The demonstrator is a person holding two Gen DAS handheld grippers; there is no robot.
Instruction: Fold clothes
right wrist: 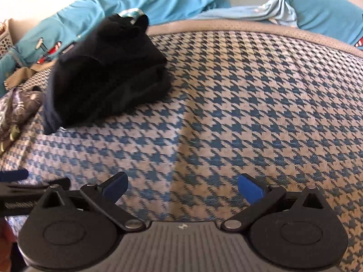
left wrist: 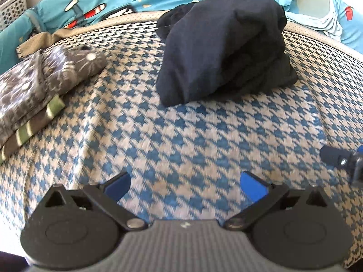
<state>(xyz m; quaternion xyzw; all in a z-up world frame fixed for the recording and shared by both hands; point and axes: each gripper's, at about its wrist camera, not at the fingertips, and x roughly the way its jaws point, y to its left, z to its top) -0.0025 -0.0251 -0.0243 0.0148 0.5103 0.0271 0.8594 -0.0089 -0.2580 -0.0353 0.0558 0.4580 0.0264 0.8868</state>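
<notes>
A dark navy garment (left wrist: 224, 45) lies folded in a thick bundle on the blue-and-cream houndstooth cover (left wrist: 181, 140); the right wrist view shows the same navy bundle (right wrist: 106, 72) at the upper left. My left gripper (left wrist: 186, 185) is open, well short of the bundle, with only the cover between its blue pads. My right gripper (right wrist: 182, 185) is open too, over bare cover to the right of the bundle. The right gripper's tip (left wrist: 340, 158) shows at the right edge of the left wrist view.
A stack of folded clothes, grey patterned on top (left wrist: 45, 77) and green striped below (left wrist: 27, 133), sits left of the bundle. Turquoise bedding with airplane prints (left wrist: 95, 6) lies behind the cover's edge. A perforated white basket (left wrist: 12, 6) stands far left.
</notes>
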